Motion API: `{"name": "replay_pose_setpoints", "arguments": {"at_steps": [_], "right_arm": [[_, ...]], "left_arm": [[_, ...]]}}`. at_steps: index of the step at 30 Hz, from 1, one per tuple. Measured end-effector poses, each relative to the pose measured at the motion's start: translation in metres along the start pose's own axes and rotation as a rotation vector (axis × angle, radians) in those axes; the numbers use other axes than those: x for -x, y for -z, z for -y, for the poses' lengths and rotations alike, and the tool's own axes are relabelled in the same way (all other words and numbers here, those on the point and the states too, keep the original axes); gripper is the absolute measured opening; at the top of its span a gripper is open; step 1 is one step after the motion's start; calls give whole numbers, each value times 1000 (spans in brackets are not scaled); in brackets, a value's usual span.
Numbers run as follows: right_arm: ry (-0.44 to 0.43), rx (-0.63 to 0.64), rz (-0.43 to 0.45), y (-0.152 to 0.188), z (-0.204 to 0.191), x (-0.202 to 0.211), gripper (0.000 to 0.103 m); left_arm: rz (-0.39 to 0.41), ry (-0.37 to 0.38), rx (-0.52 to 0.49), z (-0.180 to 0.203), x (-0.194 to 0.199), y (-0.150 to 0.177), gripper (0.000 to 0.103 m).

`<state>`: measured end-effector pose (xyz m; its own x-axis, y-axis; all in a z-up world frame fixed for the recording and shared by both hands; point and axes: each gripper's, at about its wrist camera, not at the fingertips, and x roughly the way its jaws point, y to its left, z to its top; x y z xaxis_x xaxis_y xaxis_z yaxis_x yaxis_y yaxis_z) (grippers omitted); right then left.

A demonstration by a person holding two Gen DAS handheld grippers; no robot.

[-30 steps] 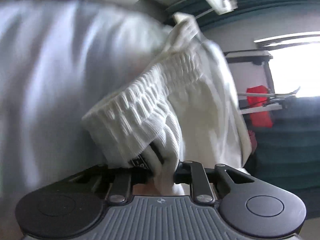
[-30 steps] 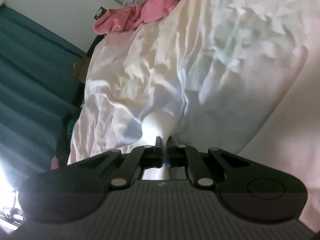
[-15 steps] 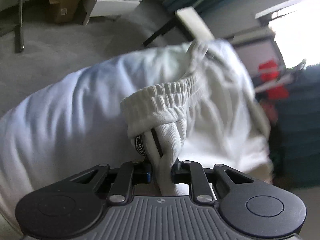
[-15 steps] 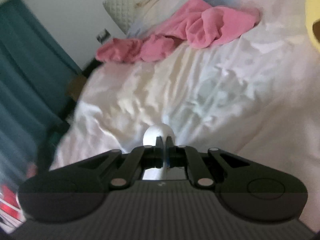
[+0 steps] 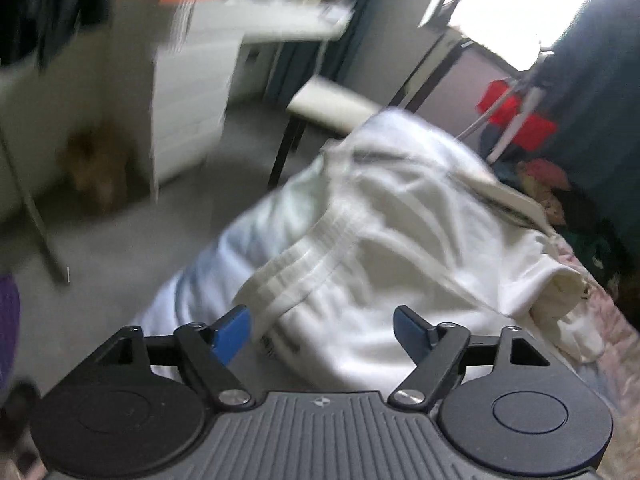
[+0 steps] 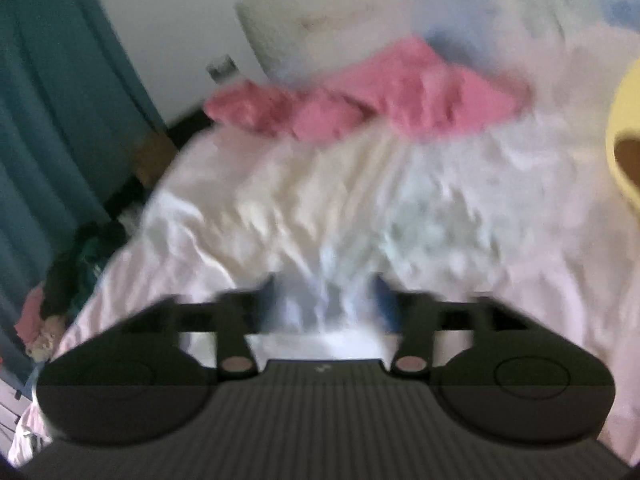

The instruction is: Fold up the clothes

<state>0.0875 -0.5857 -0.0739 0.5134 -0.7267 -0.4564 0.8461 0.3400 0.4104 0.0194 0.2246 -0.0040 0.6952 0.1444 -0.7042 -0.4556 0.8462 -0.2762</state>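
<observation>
The white cotton shorts with the ribbed elastic waistband point(image 5: 360, 264) are lying in a rumpled heap on the edge of the bed, right in front of the left gripper point(image 5: 322, 330). The waistband is curving across the pile in a thick ridged strip, and a small dark label near it is peeking out close to the left blue finger pad point(image 5: 232, 334), though it's too blurry to read. The fabric is bunching up in soft folds, with one hemmed edge flopping toward the right, over the pale pink patterned bedsheet point(image 5: 612, 336). The left gripper's fingers are standing wide apart, nothing between them, with the shorts sitting just beyond the tips.

Over on the right wrist view everything's pretty smeared. The right gripper point(image 6: 326, 300) is hovering over the crumpled white-pinkish bed cover point(image 6: 400, 200), and its fingers are spread apart too, with wrinkled cloth showing through the gap. Can't tell if that cloth is part of the shorts or just bedding.

Farther up the bed a bright pink crumpled garment point(image 6: 380, 108) is sprawling near a pale quilted pillow point(image 6: 320, 20). Teal curtains point(image 6: 60, 100) are hanging on the left side, and a yellow rounded thing point(image 6: 624, 128) is poking in at the right edge.
</observation>
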Motion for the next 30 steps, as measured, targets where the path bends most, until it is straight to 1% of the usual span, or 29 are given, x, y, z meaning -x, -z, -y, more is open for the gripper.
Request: {"name": "replay_pose_setpoints", "arguments": {"at_steps": [1,2,4,6,8,10,11,14,17,19,23,26,27,30], "right_arm": [[-24,28,34,-1,-6,9,83],[-74,54,52,-2,-13,18,83],[-202,96,57,0,-26,36,82],[-329,120,20,4,-36,51,81],[-436,136,-37,12,-45,65,81],[-517,154,-90,21,-53,76,81],[-541,161,-111,26,-56,80,81],[-570,183,-162,40,-69,86,81],[-584,203,-205,52,-78,85,81],[-603,207,-235,58,-82,83,82],[-629,168,-308,64,-85,72,82],[-622,143,-334,69,-86,63,82],[-615,137,-344,71,-87,59,82],[-601,99,-386,78,-88,44,82]], "left_arm": [[25,5,-29,16,-2,-2,82],[48,19,-61,30,1,2,82],[86,49,-123,58,5,10,83],[108,77,-189,90,5,21,83],[112,114,-268,126,-5,34,84],[79,153,-351,169,-23,48,84],[76,169,-394,187,-29,55,84],[102,191,-542,249,-57,79,84],[142,234,-651,302,-81,104,83],[204,280,-708,333,-92,120,84],[248,306,-826,404,-126,148,84],[281,326,-915,457,-152,169,84],[290,332,-943,474,-161,176,83],[246,317,-984,514,-202,187,82]]}}
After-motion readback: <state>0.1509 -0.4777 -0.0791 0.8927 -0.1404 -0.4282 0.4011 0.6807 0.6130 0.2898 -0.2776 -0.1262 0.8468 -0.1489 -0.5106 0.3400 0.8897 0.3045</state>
